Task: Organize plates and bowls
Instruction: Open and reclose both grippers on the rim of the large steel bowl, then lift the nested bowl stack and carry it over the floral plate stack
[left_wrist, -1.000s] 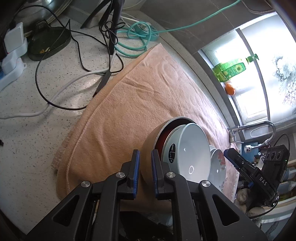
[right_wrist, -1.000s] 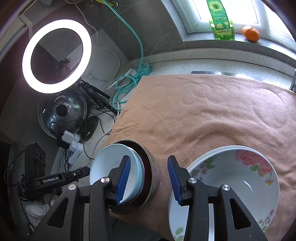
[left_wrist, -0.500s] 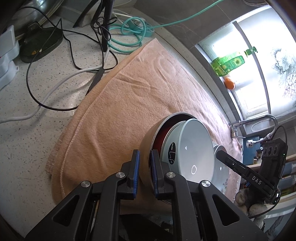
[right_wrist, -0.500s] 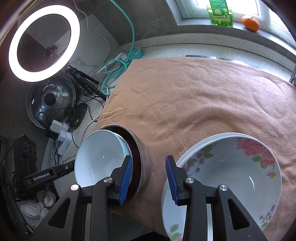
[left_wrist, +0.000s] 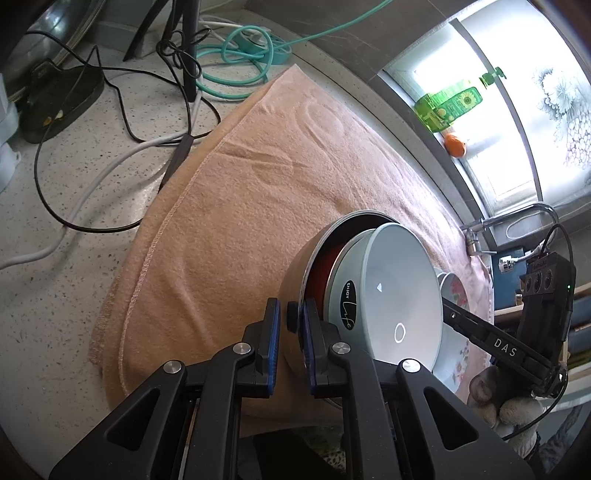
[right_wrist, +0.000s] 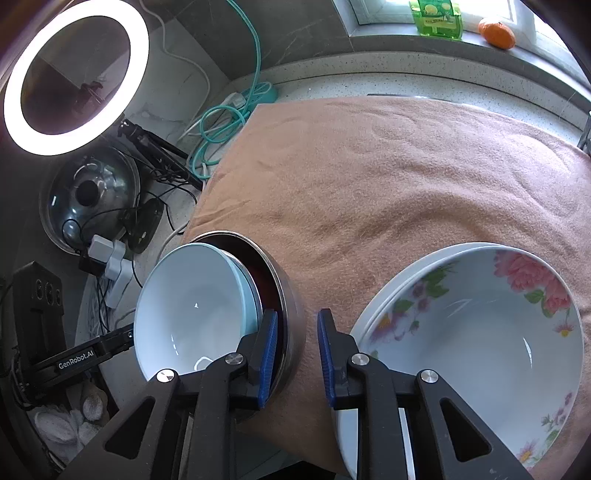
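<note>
Left gripper (left_wrist: 287, 325) fingers pinch the steel bowl (right_wrist: 291, 295) rim; right gripper (right_wrist: 293, 345) fingers have just been closing astride it, not yet touching. Tilted blue bowl (right_wrist: 188, 306) might slide out.

Tilted pale-blue bowl (right_wrist: 192, 310) inside steel bowl (right_wrist: 291, 295); floral bowl (right_wrist: 476, 332) beside

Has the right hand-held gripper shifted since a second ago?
Yes. The right hand-held gripper has come down and nearer the towel: the window sill's orange slid toward the top edge. Its jaws have just been closing around the metal bowl rim.
</note>
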